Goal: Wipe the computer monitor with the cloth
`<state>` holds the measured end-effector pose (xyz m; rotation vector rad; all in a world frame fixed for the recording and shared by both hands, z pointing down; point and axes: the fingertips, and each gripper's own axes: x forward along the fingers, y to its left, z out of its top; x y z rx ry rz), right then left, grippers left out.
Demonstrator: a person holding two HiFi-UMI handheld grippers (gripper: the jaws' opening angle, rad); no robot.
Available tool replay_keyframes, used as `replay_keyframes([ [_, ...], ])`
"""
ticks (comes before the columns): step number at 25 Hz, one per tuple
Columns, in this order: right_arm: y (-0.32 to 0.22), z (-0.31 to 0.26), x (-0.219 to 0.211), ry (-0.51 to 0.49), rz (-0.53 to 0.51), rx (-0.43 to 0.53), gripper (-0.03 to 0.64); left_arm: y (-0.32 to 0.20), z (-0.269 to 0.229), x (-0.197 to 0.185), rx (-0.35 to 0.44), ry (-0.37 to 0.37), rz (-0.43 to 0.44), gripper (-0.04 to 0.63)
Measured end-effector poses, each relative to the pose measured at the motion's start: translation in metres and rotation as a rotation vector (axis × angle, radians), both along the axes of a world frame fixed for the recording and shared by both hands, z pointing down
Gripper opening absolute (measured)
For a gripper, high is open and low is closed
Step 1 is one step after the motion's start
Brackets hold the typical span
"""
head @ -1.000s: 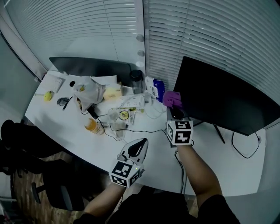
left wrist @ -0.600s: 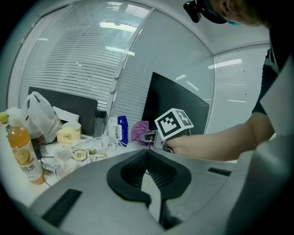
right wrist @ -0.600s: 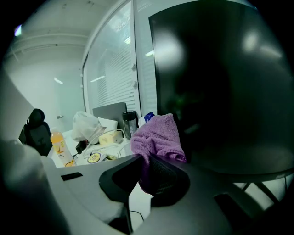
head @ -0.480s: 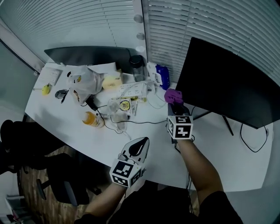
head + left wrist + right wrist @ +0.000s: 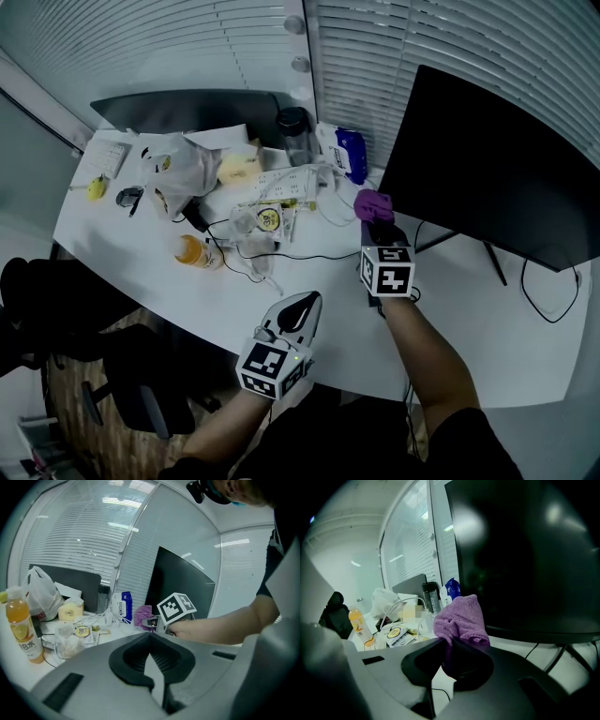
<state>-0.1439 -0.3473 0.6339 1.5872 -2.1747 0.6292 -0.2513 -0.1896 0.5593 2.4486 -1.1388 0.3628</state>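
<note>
Monitor (image 5: 497, 178) stands on thin legs at right of surface (image 5: 487, 328); I judge hard push could rock or tip it. Cables (image 5: 309, 255) trail near my right claw (image 5: 376, 221), so snag risk. Purple cloth (image 5: 372, 203) pinched in that claw, near screen's lower left corner, not touching. Bunched wad may slip, and bare claw would scratch panel. Left claw (image 5: 296, 313) pressed together, empty, over surface's near edge.
</note>
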Motion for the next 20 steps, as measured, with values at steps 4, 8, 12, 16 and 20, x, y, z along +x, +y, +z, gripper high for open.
replay_keyframes([
  [4, 0.005, -0.002, -0.001, -0.006, 0.0, 0.002, 0.06, 0.002, -0.003, 0.002, 0.01, 0.004, 0.007, 0.003],
  [8, 0.015, -0.009, -0.001, -0.02, -0.005, 0.005, 0.06, 0.003, -0.009, 0.007, 0.024, 0.008, 0.017, 0.005],
  [12, 0.033, -0.023, 0.002, -0.05, -0.009, 0.02, 0.06, 0.006, -0.014, 0.013, 0.042, 0.017, 0.026, 0.005],
  [16, 0.056, -0.045, 0.014, -0.088, -0.003, 0.042, 0.06, 0.009, -0.023, 0.027, 0.052, 0.024, 0.054, 0.005],
  [20, 0.084, -0.069, 0.04, -0.116, 0.033, 0.079, 0.058, 0.015, -0.031, 0.049, 0.067, 0.039, 0.094, 0.004],
])
